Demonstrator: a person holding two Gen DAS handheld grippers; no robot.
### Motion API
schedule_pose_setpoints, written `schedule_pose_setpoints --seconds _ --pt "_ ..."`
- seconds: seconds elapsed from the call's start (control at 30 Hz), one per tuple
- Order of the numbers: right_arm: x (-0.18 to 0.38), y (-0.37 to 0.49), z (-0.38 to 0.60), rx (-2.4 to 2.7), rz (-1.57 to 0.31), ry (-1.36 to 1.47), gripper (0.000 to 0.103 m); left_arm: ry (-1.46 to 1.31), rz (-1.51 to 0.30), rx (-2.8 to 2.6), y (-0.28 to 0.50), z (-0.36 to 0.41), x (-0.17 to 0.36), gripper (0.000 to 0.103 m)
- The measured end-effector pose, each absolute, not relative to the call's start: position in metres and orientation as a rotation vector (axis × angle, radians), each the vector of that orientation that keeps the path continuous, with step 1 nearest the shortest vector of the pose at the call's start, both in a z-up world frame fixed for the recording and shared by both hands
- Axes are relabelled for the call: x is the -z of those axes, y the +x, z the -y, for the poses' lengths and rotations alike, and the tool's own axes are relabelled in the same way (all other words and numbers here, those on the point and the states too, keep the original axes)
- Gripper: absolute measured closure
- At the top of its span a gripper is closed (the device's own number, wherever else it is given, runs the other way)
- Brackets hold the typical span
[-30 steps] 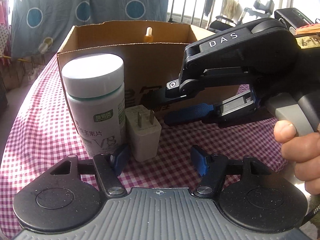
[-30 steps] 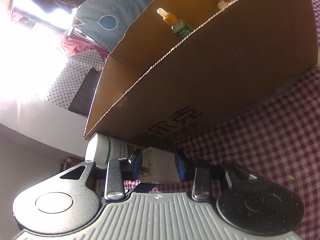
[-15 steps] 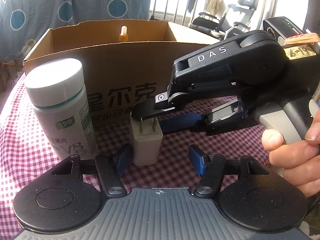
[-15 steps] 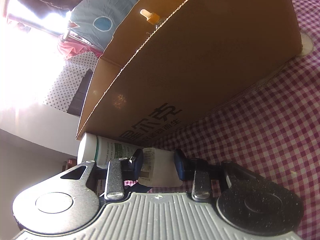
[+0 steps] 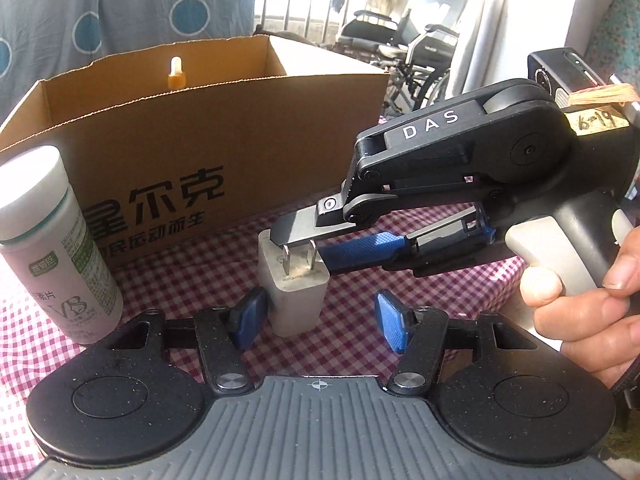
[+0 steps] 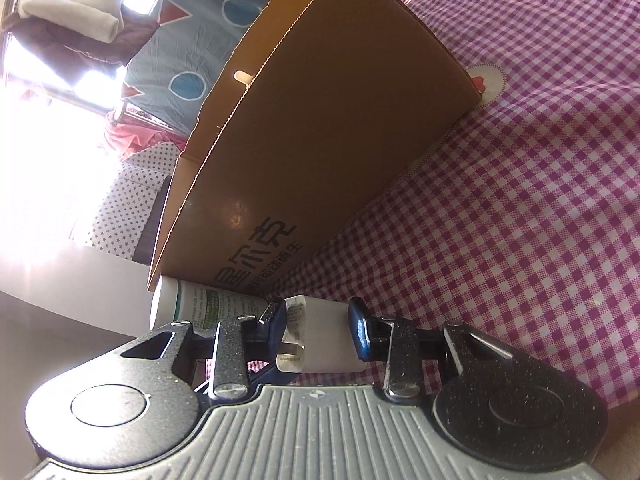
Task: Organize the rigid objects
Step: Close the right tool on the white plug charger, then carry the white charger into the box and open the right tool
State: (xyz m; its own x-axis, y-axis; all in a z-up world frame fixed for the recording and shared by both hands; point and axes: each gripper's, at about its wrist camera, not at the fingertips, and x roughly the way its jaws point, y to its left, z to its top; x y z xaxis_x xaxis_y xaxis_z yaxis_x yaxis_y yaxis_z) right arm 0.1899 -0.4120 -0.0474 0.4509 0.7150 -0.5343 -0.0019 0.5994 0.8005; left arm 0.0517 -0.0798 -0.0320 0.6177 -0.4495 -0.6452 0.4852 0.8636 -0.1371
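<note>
A white charger plug [image 5: 294, 288] stands prongs up on the checked cloth. My right gripper [image 5: 302, 246] reaches in from the right, rolled on its side, and is shut on the charger [image 6: 320, 332], with both blue pads [image 6: 276, 320] pressing its sides. My left gripper [image 5: 320, 322] is closing with the charger's base between its jaws. Its left pad [image 5: 248, 318] is at the charger's side and its right pad [image 5: 394, 328] stands well apart. A white vitamin bottle [image 5: 52, 248] stands to the left. The open cardboard box [image 5: 224, 132] behind holds a dropper bottle [image 5: 175, 74].
A person's hand [image 5: 580, 292] holds the right gripper's handle. The pink checked tablecloth [image 6: 520, 220] spreads right of the box [image 6: 340, 140]. The bottle [image 6: 192, 304] lies just beyond the right gripper's left finger in the right wrist view. Wheelchairs [image 5: 404, 52] and a blue patterned sheet [image 5: 120, 4] are behind the table.
The charger, in the right gripper, has moved away from the bottle and now sits between the left gripper's jaws. The left jaws have narrowed. The right gripper has rolled.
</note>
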Motion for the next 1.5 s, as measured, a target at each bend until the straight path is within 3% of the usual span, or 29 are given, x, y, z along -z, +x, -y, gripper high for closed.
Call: schedule_pose_setpoints --seconds 0.3,0.57,0.8,0.9,1.27,1.5 --pt "0.052 0.180 0.446 -0.523 -1.014 0.850 0.066 0.058 -0.750 0.481 0.068 0.084 0.029 0.050" --pt "0.052 0.172 0.452 -0.512 -1.010 0.847 0.065 0.078 -0.767 0.453 0.072 0.089 0.028 0.068" --pt "0.051 0.164 0.452 -0.506 -1.005 0.852 0.065 0.080 -0.767 0.429 0.072 0.092 0.028 0.070" --pt "0.052 0.160 0.449 -0.514 -1.006 0.858 0.065 0.078 -0.762 0.428 0.071 0.092 0.027 0.076" --pt "0.032 0.148 0.443 -0.536 -0.957 0.838 0.065 0.078 -0.717 0.413 0.060 0.092 0.009 0.077" --pt "-0.023 0.157 0.431 -0.608 -0.835 0.787 0.065 0.085 -0.609 0.385 0.062 0.087 -0.036 0.077"
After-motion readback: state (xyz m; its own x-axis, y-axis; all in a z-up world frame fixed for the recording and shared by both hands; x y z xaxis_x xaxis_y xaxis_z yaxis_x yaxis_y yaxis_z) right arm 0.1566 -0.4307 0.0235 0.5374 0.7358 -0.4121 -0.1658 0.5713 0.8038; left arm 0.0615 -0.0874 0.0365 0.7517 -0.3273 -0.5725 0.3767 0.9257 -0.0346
